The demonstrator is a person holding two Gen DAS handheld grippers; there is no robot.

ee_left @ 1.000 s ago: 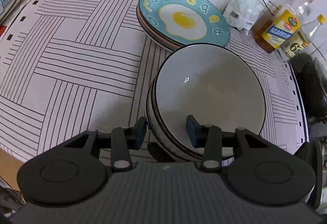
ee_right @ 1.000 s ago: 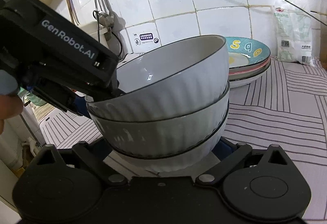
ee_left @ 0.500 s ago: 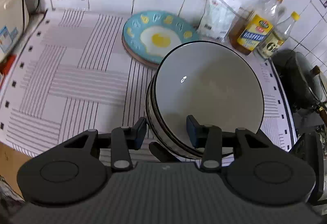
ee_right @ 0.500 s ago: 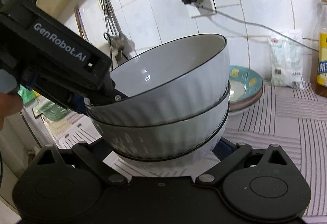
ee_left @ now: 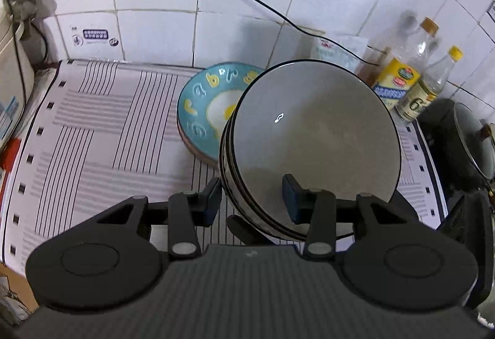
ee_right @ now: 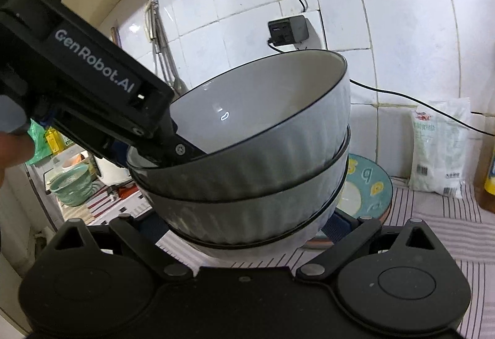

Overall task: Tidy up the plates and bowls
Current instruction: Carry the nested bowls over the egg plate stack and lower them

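Bowl stack (ee_right: 256,159): three nested glazed ceramic bowls, off the mat (ee_left: 102,135), near the plates (ee_left: 204,110); heavy, rigid, slick, chippable, top bowl tilted and could slide. Right gripper (ee_right: 247,227) cradles the bottom bowl's base between widely spread jaws. Left gripper (ee_left: 252,198) is partly closed, pinching the near rims, one finger inside and one outside; keep both holds.

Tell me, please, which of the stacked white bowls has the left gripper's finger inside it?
The top bowl of the stack: the left gripper clamps its rim, one finger inside. The two bowls nested beneath show only their ribbed outer walls.
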